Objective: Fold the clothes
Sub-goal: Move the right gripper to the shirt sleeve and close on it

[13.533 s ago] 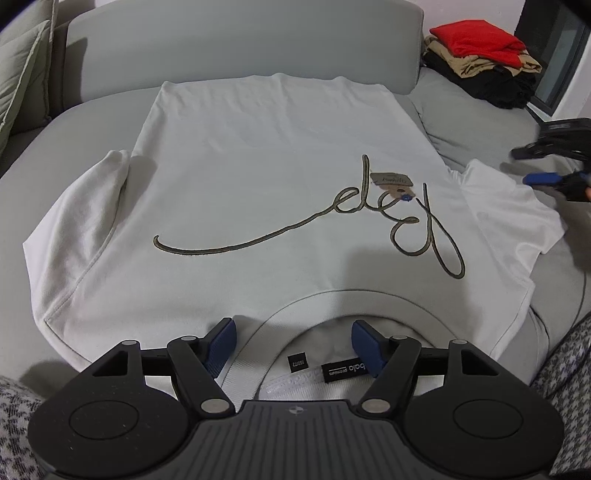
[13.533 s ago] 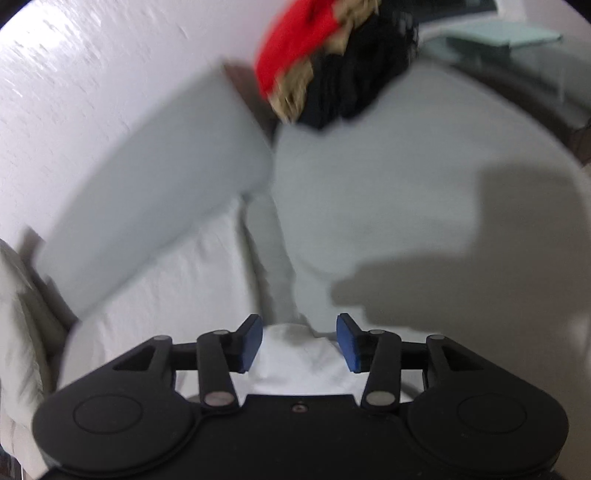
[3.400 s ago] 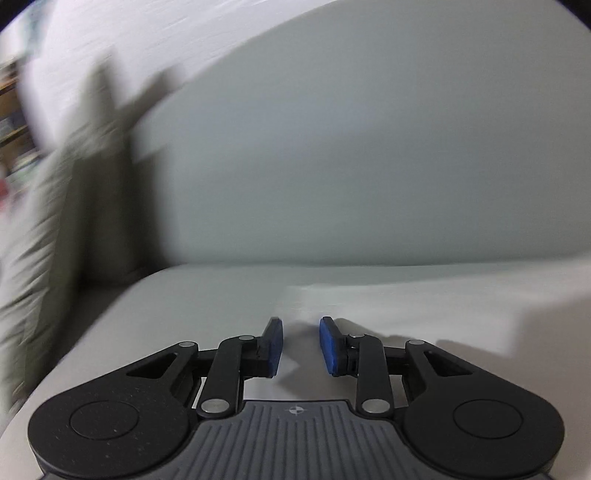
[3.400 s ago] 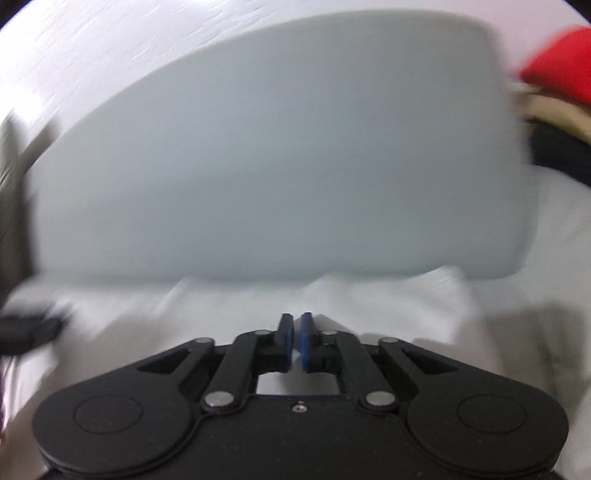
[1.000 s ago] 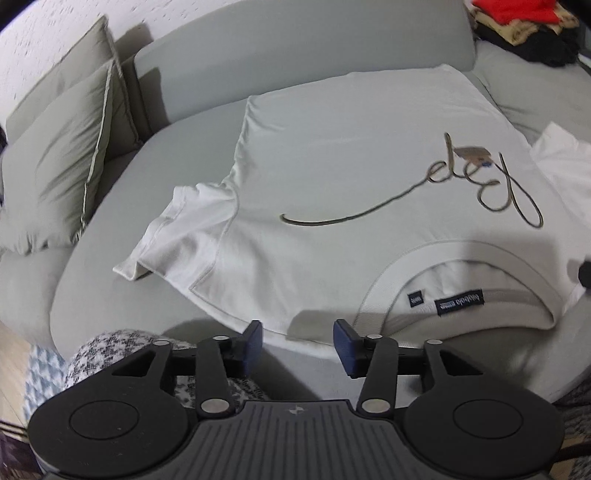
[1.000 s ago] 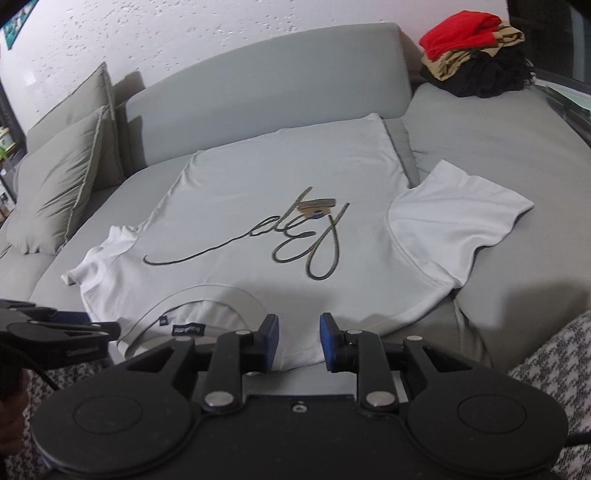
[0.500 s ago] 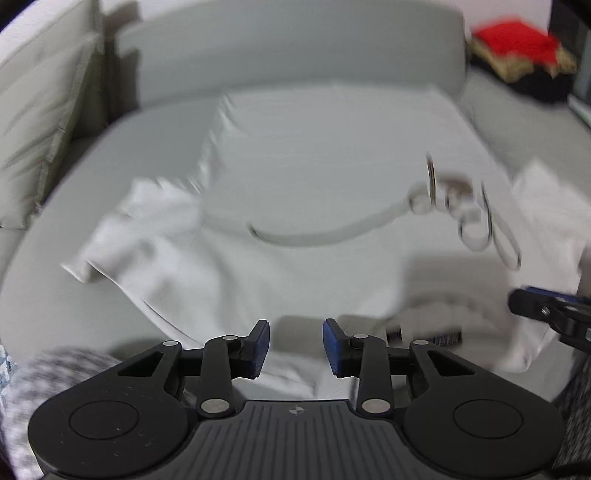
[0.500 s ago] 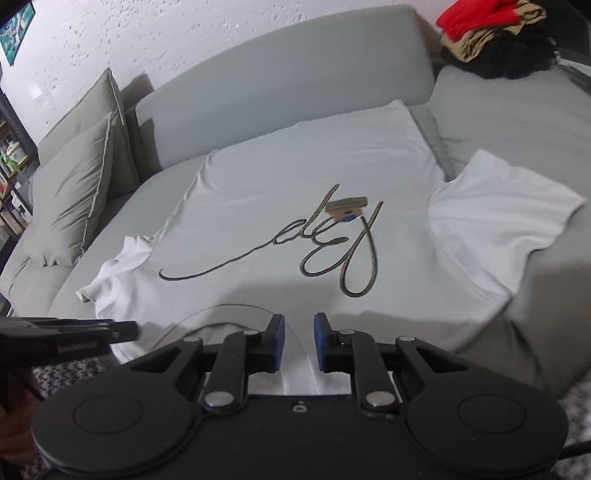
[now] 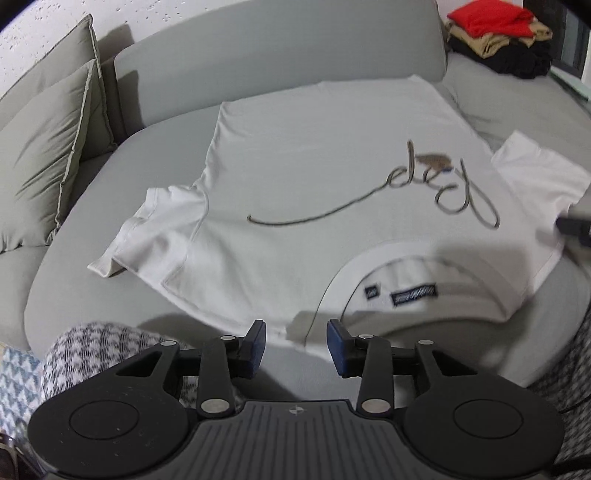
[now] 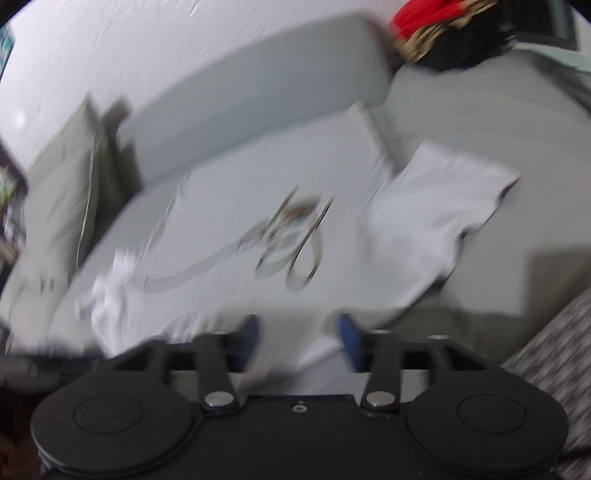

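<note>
Grey upholstered sofa against a white textured wall.

Sofa seat is broad and pale grey, its front edge rounded toward the camera; a low padded backrest runs along the far edge; two grey-green cushions with light piping lean at the left end of the backrest, casting shadow behind them; wall above is white with a rough speckled finish; a dark window frame shows at the far right corner; a blue-and-white zigzag rug lies on the floor at the lower left; the right wrist view is motion-blurred, with the same backrest and wall discernible; light is even and indoor.
</note>
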A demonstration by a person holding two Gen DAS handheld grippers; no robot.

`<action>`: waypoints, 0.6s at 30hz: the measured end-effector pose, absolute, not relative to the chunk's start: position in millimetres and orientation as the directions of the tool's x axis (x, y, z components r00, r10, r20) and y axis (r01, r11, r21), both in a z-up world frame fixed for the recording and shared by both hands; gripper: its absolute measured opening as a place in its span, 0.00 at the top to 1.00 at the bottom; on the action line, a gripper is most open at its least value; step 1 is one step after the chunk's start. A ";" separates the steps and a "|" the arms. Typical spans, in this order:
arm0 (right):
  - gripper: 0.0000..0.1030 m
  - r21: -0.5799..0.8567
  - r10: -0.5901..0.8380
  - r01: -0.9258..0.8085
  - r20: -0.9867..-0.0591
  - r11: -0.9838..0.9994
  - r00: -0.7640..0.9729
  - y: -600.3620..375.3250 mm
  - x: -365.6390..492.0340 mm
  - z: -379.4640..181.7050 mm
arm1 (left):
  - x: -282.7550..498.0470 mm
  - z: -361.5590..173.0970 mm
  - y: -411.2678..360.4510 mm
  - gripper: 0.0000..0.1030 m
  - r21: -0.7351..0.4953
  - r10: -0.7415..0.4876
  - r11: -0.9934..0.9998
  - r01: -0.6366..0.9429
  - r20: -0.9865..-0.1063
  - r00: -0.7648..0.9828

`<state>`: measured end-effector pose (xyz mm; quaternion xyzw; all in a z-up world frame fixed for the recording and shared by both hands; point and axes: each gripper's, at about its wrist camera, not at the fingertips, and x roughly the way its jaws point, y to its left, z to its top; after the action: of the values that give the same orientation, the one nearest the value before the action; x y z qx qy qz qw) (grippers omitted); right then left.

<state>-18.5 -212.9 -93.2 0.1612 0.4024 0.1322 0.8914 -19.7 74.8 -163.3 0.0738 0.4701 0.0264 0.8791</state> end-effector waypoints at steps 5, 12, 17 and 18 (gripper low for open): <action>0.44 0.519 0.295 0.103 -0.626 0.849 0.722 -283.9 11.8 -87.8 | -17.6 -166.2 73.0 0.61 0.135 0.106 0.991 0.014 -0.836 0.539; 0.54 0.641 0.233 0.329 -0.631 0.693 0.740 -363.4 38.2 -111.8 | -19.6 -167.2 70.3 0.58 0.157 0.126 0.987 0.014 -0.840 0.528; 0.63 0.721 0.295 0.336 -0.596 0.606 0.747 -383.2 45.8 -131.2 | -19.3 -168.3 63.4 0.57 0.171 0.128 0.985 0.035 -0.842 0.525; 0.64 0.729 0.306 0.337 -0.594 0.596 0.744 -384.4 48.1 -133.3 | -19.0 -169.1 61.4 0.56 0.174 0.127 0.984 0.042 -0.843 0.523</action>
<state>48.1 -384.4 -133.3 0.4491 0.3575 -0.0095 0.8188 -19.0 61.4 -169.1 0.0864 0.4880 0.0244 0.8682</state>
